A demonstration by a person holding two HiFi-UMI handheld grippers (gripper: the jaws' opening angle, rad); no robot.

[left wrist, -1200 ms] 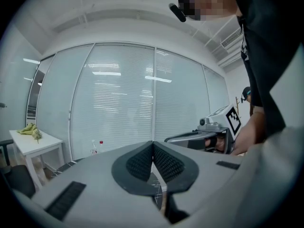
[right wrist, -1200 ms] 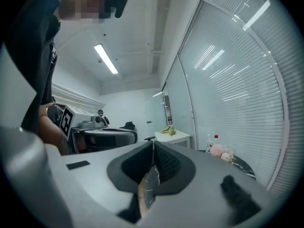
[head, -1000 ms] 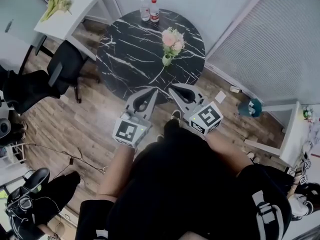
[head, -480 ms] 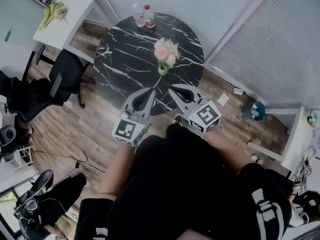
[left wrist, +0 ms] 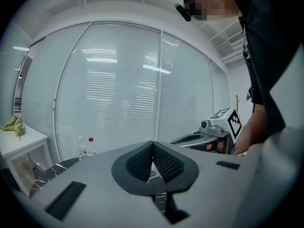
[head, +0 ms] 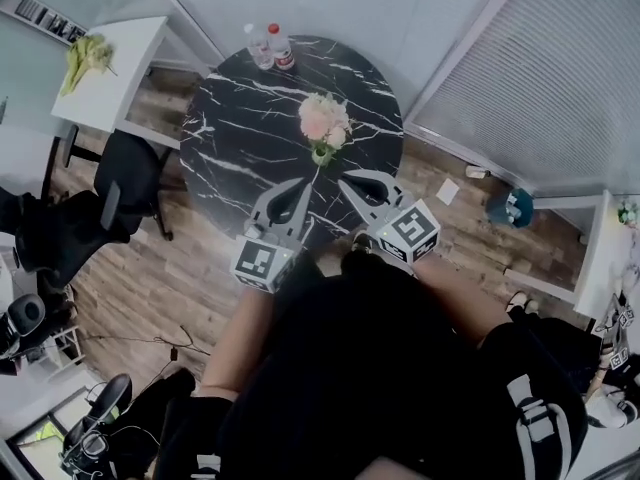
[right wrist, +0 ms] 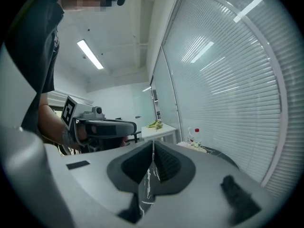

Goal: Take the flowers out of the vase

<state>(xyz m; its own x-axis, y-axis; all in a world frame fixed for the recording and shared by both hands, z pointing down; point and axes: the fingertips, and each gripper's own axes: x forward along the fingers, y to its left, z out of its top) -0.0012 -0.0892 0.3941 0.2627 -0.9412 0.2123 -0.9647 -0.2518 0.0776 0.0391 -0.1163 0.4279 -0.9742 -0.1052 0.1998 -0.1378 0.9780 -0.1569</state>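
A: Any text readable?
B: Just square b/w markers on the gripper cubes; bottles' [head: 270, 46] labels are coming out too small
A: Flowers?
B: Pink flowers [head: 324, 120] are sitting in a small greenish vase [head: 322, 154] on the round black marbled table [head: 240, 138], ahead of both grippers. Only the head view is showing them
A: Jaws?
B: L gripper [left wrist: 153, 145] & R gripper [right wrist: 153, 144] are both keeping ribbed pads [left wrist: 139, 162] pressed together, pinching nothing
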